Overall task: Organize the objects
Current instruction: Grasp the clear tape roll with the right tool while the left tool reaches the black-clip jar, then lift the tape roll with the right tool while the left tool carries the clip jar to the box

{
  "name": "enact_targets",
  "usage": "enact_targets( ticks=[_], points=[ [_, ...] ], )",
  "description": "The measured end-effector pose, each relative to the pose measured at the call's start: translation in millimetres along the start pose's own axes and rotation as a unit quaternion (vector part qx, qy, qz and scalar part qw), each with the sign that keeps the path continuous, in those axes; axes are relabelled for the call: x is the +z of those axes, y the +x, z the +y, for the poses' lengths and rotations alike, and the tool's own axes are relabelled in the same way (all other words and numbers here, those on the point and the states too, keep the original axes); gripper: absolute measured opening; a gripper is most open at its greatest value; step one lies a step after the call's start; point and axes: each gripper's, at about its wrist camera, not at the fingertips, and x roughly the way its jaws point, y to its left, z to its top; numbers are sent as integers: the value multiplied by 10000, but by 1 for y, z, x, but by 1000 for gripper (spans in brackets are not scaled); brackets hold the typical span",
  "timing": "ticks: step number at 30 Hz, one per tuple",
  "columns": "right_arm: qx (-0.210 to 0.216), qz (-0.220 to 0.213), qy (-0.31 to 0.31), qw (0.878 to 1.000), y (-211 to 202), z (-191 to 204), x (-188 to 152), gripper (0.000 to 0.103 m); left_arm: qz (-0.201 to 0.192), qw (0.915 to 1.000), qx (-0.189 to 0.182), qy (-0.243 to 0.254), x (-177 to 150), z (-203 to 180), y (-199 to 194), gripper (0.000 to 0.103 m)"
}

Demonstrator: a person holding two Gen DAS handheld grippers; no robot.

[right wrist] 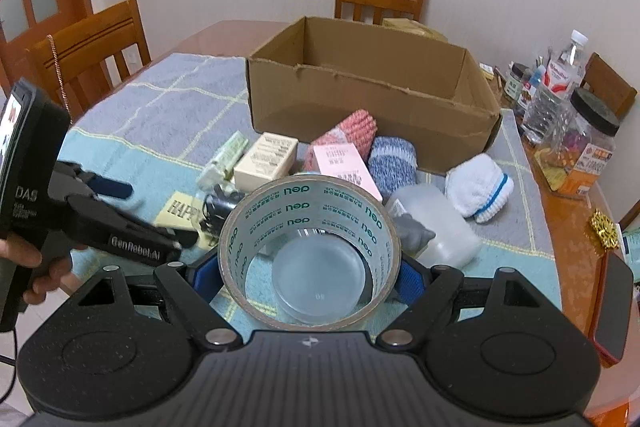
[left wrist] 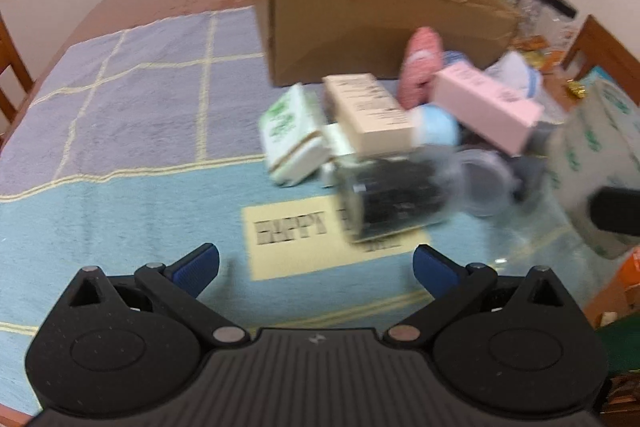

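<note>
My right gripper [right wrist: 308, 279] is shut on a wide roll of clear tape [right wrist: 316, 203], its blue pads against the roll's two sides, lifted over the pile. The same roll [left wrist: 592, 163] shows at the right of the left wrist view. My left gripper [left wrist: 316, 267] hangs open and empty over the towel [left wrist: 120, 131], just short of the pile. That pile holds a cream box [right wrist: 266, 161], a pink box [right wrist: 344, 163], a green-and-white packet [right wrist: 226, 155], knitted pink [right wrist: 352, 131] and blue [right wrist: 392, 159] pieces, a white cloth [right wrist: 480, 187] and a clear jar [right wrist: 436, 223] lying on its side. An open cardboard box [right wrist: 360, 99] stands behind.
A round clear lid [right wrist: 320, 271] lies under the tape. Bottles and jars [right wrist: 576, 131] crowd the table's right side, and a phone [right wrist: 612, 307] lies at its right edge. Wooden chairs [right wrist: 92, 47] stand around the table. A hand [right wrist: 36, 267] holds the left gripper's handle.
</note>
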Motion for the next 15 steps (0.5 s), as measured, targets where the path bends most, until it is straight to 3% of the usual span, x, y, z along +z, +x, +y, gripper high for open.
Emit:
enact_targets(
  ticks=[6, 15],
  points=[
    [247, -57, -136, 9996, -14, -7, 13, 87, -308, 9995, 20, -96, 12, -26, 0, 102],
    [568, -163, -509, 9970, -22, -42, 28, 87, -431, 9969, 512, -404, 23, -51, 17, 102]
  ],
)
